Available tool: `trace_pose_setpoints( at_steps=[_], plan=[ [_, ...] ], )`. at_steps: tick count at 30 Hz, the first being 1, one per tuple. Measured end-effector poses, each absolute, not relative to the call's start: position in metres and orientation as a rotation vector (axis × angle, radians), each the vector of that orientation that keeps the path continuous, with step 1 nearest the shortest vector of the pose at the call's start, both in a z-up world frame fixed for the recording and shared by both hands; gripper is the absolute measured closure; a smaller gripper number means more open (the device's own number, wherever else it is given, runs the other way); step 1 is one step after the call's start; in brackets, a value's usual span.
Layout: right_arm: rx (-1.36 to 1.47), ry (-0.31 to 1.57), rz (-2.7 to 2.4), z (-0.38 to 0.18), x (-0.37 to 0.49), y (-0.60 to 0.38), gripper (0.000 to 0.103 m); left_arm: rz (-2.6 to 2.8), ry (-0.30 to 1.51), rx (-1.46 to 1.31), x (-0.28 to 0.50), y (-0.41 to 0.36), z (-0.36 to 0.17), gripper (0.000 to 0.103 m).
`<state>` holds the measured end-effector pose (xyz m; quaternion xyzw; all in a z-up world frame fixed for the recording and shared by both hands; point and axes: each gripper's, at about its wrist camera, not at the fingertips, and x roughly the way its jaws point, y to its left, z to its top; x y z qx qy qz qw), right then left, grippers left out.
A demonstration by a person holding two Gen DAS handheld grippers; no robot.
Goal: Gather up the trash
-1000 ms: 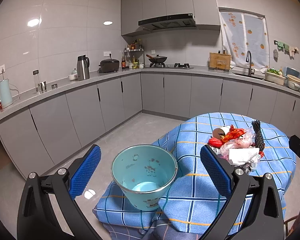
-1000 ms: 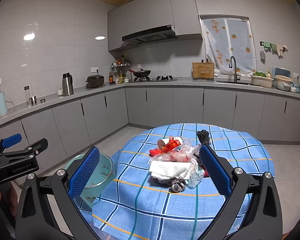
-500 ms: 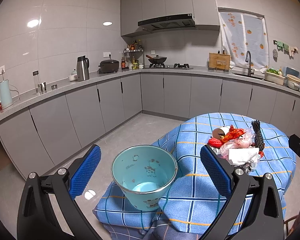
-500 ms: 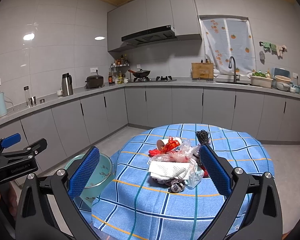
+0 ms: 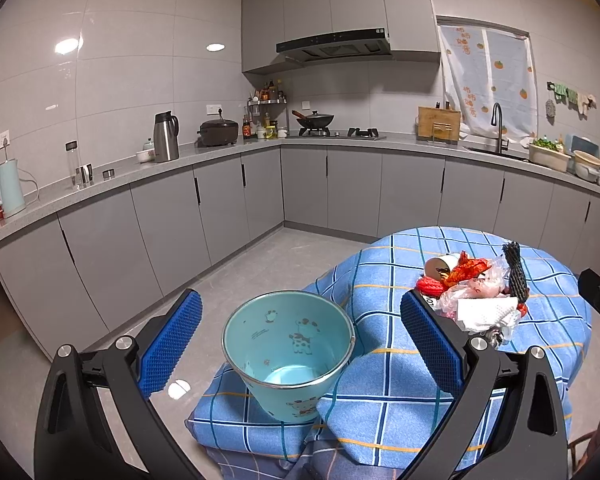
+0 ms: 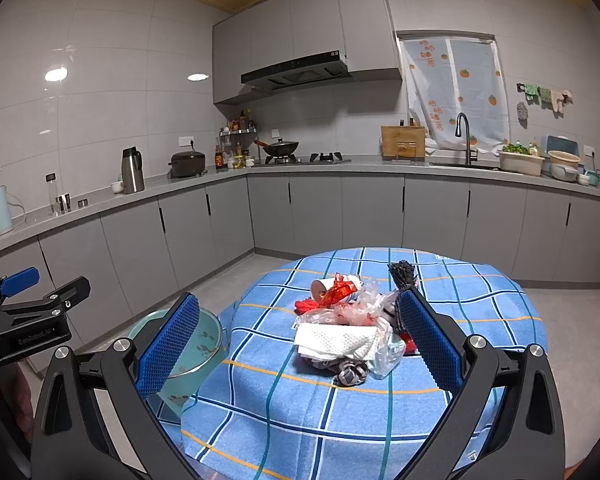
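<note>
While both claws gape empty, the right claw (image 6: 298, 344) faces the crumpled mixed-trash heap (image 6: 350, 320); the left claw (image 5: 300, 344) frames the teal metal bucket (image 5: 288, 350).

Beside the cloth-draped table (image 6: 480, 312) – blue checked weave, matt – stands a glossy turquoise bucket (image 5: 288, 344) with a shiny metal rim. On the cloth: crinkled clear plastic (image 6: 364, 304), a dimpled white paper towel (image 6: 336, 340). Fingers (image 6: 428, 340) have rough blue pads – black matt frames.
</note>
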<state>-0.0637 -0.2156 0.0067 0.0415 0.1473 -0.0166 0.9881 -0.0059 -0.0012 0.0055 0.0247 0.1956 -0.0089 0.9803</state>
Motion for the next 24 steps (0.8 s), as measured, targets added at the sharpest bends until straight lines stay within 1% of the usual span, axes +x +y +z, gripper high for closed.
trace_pose_setpoints(
  at_steps=[24],
  plan=[
    [0.086, 0.291, -0.042, 0.0095, -0.0647, -0.2181, 0.004, -0.021, 0.392, 0.060, -0.0050, -0.0011, 0.0048, 0.005]
  ],
)
